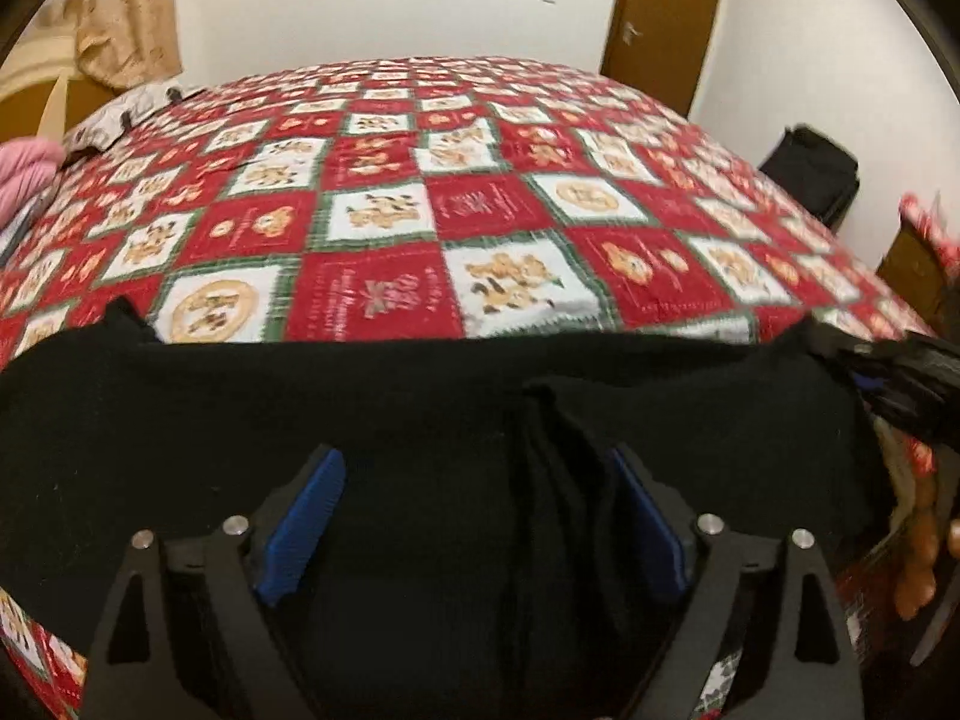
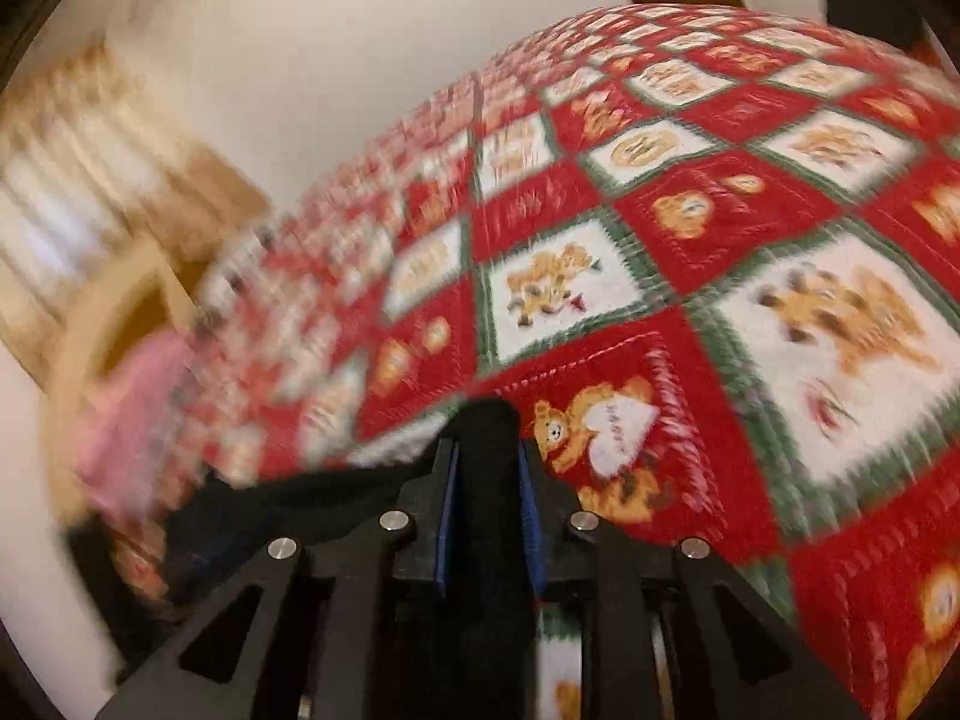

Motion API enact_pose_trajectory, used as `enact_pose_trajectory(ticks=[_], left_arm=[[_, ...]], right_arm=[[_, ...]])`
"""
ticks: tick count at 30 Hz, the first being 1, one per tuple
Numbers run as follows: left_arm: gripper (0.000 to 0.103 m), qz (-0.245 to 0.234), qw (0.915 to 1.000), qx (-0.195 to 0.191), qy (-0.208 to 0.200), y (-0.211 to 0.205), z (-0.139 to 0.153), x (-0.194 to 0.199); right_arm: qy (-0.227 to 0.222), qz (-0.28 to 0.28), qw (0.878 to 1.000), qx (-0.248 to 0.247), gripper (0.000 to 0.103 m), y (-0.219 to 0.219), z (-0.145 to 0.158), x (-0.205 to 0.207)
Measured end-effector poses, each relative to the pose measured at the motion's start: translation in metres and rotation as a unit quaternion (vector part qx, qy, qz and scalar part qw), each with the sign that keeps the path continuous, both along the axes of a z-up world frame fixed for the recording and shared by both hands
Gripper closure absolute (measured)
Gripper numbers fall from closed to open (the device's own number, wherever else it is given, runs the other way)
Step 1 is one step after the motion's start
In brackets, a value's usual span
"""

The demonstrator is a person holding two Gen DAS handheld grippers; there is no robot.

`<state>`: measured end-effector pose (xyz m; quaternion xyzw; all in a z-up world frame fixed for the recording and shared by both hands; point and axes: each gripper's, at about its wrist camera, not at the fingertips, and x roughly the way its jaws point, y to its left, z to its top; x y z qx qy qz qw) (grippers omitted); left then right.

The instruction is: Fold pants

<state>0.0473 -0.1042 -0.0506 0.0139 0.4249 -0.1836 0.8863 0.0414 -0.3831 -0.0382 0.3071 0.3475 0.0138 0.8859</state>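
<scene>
The black pants point(image 1: 420, 396) lie stretched across the near edge of a bed with a red, white and green patchwork quilt point(image 1: 456, 204). My left gripper point(image 1: 477, 468) is open, its blue-padded fingers point(image 1: 306, 516) spread above the black cloth, with a fold of it hanging between them. My right gripper point(image 2: 487, 456) is shut on a bunch of the black pants point(image 2: 486, 420) and holds it over the quilt point(image 2: 750, 276). It also shows at the right edge of the left wrist view point(image 1: 888, 372), at the end of the pants.
A pink cloth point(image 1: 24, 174) lies at the bed's left side. A dark bag point(image 1: 810, 174) stands on the floor to the right, beside a wooden door point(image 1: 660, 18). White walls stand behind the bed. The right wrist view is motion-blurred.
</scene>
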Motion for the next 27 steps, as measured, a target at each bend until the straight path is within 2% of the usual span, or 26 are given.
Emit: enact_pose_trajectory(ticks=[2,3,5,7,10,12,13,15,17,19,20,21,22,25,27], left_arm=[[0.012,0.017,0.9998,-0.011,-0.007,0.009,0.007,0.001],[0.012,0.020,0.9997,-0.010,-0.009,0.009,0.007,0.002],[0.012,0.015,0.9999,-0.002,-0.006,0.005,0.005,0.005],[0.012,0.004,1.0000,0.002,0.001,0.000,0.000,0.007],[0.012,-0.011,0.9998,-0.009,0.013,0.003,-0.006,0.007],[0.012,-0.026,0.9994,-0.018,0.015,0.010,-0.003,0.006],[0.012,-0.030,0.9993,-0.018,0.012,0.019,0.001,0.005],[0.012,-0.017,0.9998,-0.004,-0.009,0.039,0.009,0.004],[0.012,0.014,0.9992,0.017,-0.034,0.069,0.015,0.004],[0.012,0.077,0.9951,0.033,-0.054,0.118,0.019,0.003],[0.011,0.100,0.9928,0.035,-0.055,0.135,0.018,0.003],[0.011,0.145,0.9873,0.038,-0.051,0.166,0.015,0.003],[0.011,0.178,0.9822,0.038,-0.047,0.187,0.013,0.002],[0.011,0.286,0.9575,0.025,-0.031,0.256,0.005,-0.002],[0.011,0.352,0.9354,0.012,-0.026,0.293,0.002,-0.009]], right_arm=[[-0.071,-0.008,0.997,-0.025,0.083,0.003,0.026,-0.029],[-0.089,-0.001,0.995,-0.047,0.083,0.009,0.035,-0.038],[-0.094,0.027,0.990,-0.101,0.083,0.034,0.047,-0.050],[-0.070,0.067,0.989,-0.112,0.083,0.058,0.038,-0.055],[-0.037,0.089,0.990,-0.104,0.083,0.075,0.014,-0.054],[0.022,0.080,0.992,-0.097,0.083,0.077,-0.016,-0.046],[0.022,0.064,0.995,-0.071,0.083,0.071,-0.024,-0.046],[0.006,0.045,0.998,-0.038,0.083,0.066,-0.019,-0.049],[-0.036,0.040,0.998,-0.018,0.083,0.069,-0.004,-0.055],[-0.090,0.044,0.995,-0.012,0.080,0.083,0.014,-0.062],[-0.102,0.056,0.993,-0.013,0.076,0.094,0.020,-0.062],[-0.100,0.072,0.992,-0.016,0.063,0.109,0.021,-0.057],[-0.094,0.085,0.992,-0.017,0.055,0.121,0.020,-0.050],[-0.066,0.125,0.990,-0.017,0.054,0.158,0.006,-0.031],[-0.044,0.137,0.989,-0.021,0.054,0.178,-0.009,-0.021]])
